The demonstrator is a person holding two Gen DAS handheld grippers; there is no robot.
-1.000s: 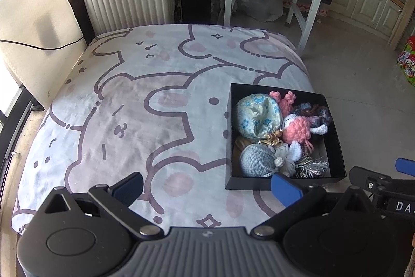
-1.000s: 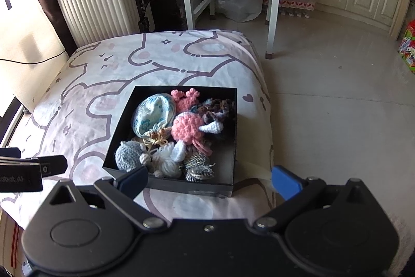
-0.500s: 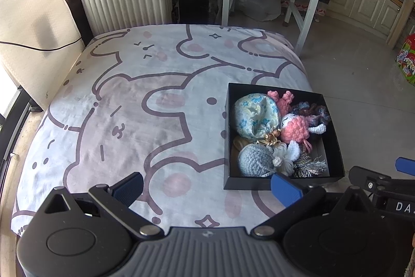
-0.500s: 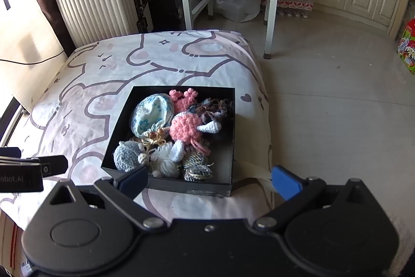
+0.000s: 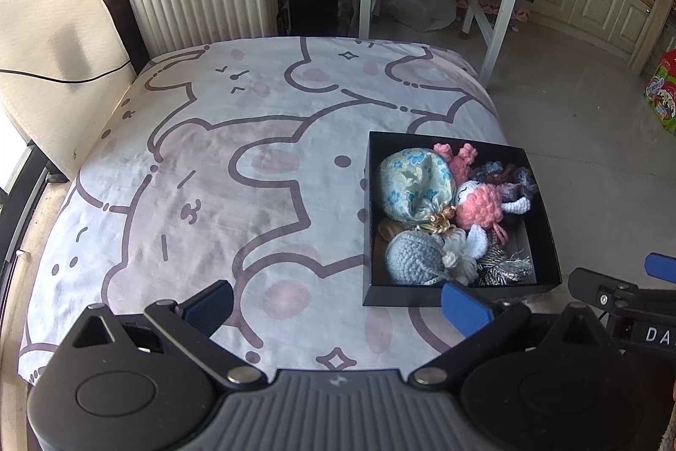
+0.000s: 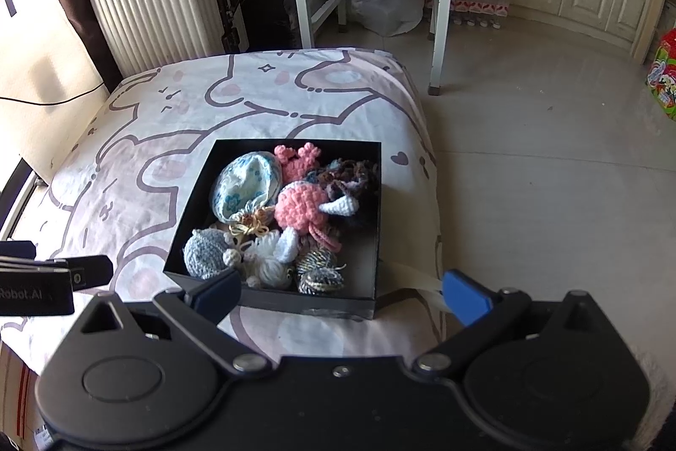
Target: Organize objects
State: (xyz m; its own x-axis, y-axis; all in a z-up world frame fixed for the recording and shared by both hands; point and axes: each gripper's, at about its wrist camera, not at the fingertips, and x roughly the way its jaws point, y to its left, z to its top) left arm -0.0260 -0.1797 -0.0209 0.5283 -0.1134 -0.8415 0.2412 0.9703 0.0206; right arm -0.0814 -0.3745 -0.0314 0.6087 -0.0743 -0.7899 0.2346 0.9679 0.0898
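Left gripper (image 5: 337,303) spread wide and empty above the cartoon-print cloth (image 5: 219,172), right gripper (image 6: 341,294) likewise agape holding nothing, black box (image 6: 372,197) of crochet toys (image 6: 302,208) and floral pouch (image 6: 245,182) just ahead near the cloth's right edge

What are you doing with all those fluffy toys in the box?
A person holds a hand-held gripper in each hand above a table with a cartoon-print cloth. The left hand-held gripper and the right hand-held gripper are both open and hold nothing. An open black square box near the table's edge is full of small things, such as a pink crocheted toy, a grey-blue crocheted ball and a blue floral fabric pouch. Nothing has been picked up.
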